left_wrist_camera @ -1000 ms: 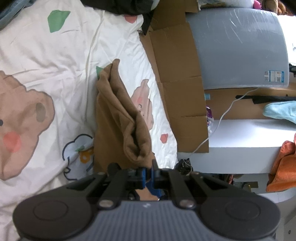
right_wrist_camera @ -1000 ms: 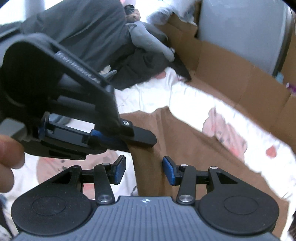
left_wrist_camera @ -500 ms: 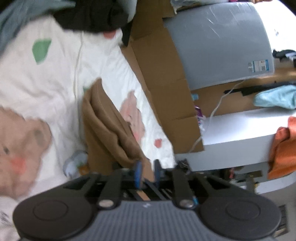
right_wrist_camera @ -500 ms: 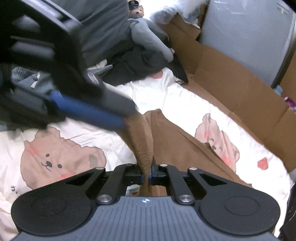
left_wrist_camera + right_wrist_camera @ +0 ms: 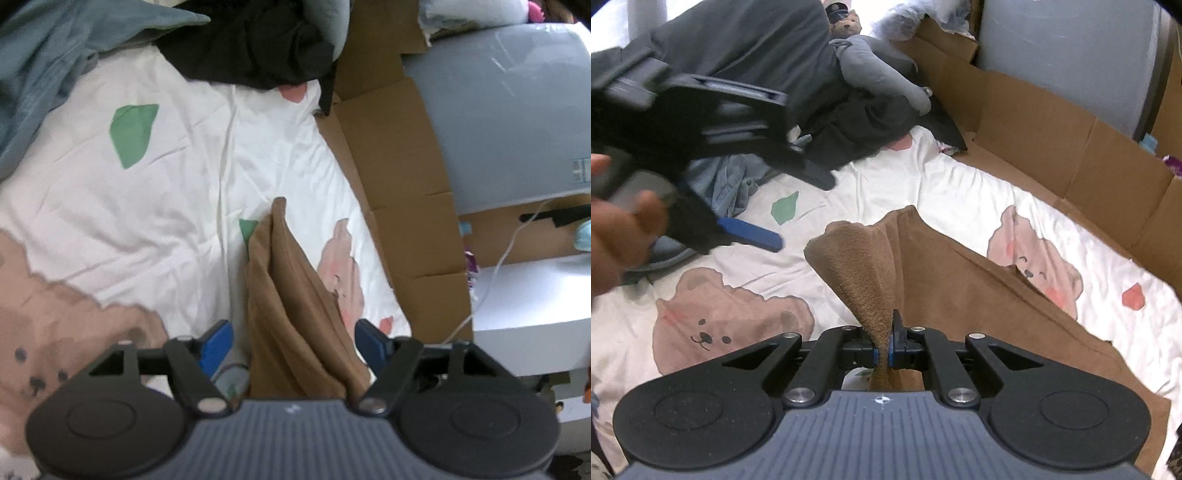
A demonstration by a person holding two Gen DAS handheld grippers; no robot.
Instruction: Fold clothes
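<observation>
On the bed, over a white sheet [image 5: 960, 206] printed with bears, a brown garment [image 5: 979, 288] is lying partly folded, with one long edge running toward the cardboard wall [image 5: 1052, 122] at the bed's side. Its near corner is being lifted off the sheet: the right gripper [image 5: 884, 354] is pinching a ribbed fold of the brown fabric, its jaws pressed together on the cloth so that the blue pads are nearly meeting around it, and the fabric is fanning out upward from that pinch into a raised flap.

From the left wrist view, the same brown garment [image 5: 295, 314] is running as a narrow ridge away from the camera, between the fingers of the left gripper [image 5: 293, 338]. Those jaws are opening, standing wide apart, and the blue pads [image 5: 218, 339] are sitting clear of the cloth on either side, gripping nothing. In the right wrist view the left gripper [image 5: 783, 210] is appearing blurred above the sheet, to the left of the raised flap and apart from it, held by a hand [image 5: 617, 232] at the frame's edge.

Beyond the garment, a heap of dark clothes [image 5: 812, 92] is lying at the head of the bed, with a grey-blue piece [image 5: 44, 74] beside it. A pale grey panel [image 5: 509, 110] is standing behind the cardboard.
</observation>
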